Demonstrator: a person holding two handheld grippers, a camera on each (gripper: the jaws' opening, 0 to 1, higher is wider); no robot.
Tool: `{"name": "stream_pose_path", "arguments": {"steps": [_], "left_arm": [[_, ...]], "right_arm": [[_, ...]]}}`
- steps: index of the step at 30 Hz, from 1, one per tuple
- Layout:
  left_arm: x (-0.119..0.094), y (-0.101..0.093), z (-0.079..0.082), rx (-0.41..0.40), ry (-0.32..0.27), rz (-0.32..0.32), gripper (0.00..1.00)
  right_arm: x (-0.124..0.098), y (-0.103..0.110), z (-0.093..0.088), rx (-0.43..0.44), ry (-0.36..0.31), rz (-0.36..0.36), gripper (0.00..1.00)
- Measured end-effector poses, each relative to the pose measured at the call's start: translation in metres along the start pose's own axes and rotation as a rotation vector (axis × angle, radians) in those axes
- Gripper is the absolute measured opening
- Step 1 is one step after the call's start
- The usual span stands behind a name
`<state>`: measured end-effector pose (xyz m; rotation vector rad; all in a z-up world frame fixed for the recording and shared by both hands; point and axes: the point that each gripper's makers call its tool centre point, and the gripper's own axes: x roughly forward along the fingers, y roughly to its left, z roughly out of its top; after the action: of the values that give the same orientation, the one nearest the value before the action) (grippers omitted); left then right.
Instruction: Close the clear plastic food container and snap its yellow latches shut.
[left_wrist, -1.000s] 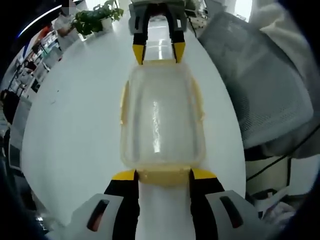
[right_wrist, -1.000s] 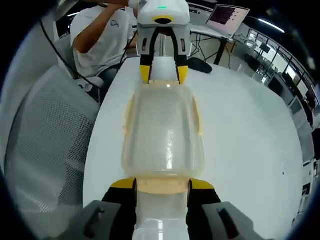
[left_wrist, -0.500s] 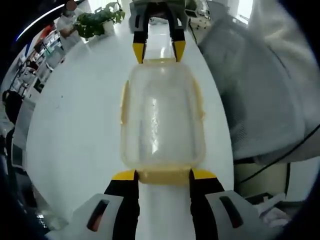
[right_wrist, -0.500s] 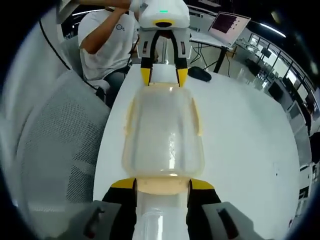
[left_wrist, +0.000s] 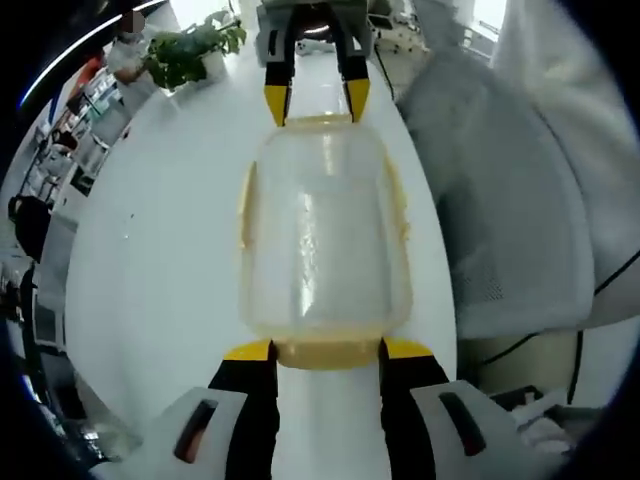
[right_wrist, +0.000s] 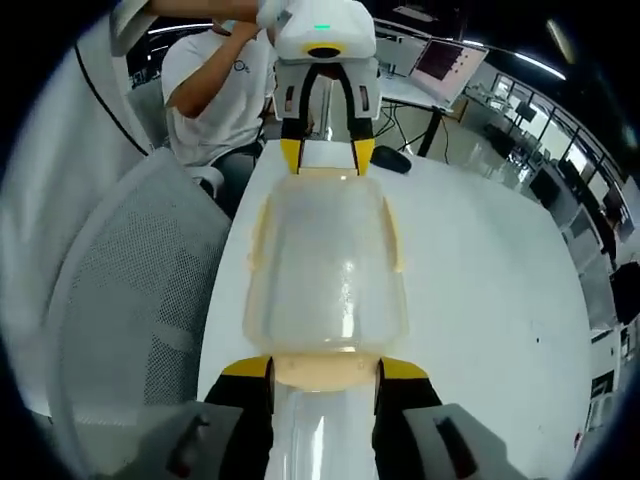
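Backgrounds slide between the earlier pictures and now — the mesh chair and the plant shift in frame — while the container keeps its place between both grippers, so both hands seem to be carrying it together above the white desk.

Largest first: the clear plastic container lies with its long axis running straight from one gripper to the other. Its near end sits between the fingers of the left gripper, its far end between those of the right gripper. Each gripper is narrowed onto 1 end, equally near.

Its lid looks seated, walls cloudy-clear. Smaller — yellow latches: 1 end latch lies between the left fingers, and 2 side latches hug the long walls; whether they are snapped I cannot tell.
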<state>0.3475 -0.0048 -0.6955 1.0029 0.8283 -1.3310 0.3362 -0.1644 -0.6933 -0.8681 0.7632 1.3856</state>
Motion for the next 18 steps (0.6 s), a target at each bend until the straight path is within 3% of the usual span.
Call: {"name": "stream_pose_path", "arguments": {"steps": [18], "left_arm": [[0.012, 0.01, 0.058, 0.029, 0.007, 0.008, 0.37]], "right_arm": [[-0.042, -0.001, -0.043, 0.019, -0.007, -0.027, 0.37]]}}
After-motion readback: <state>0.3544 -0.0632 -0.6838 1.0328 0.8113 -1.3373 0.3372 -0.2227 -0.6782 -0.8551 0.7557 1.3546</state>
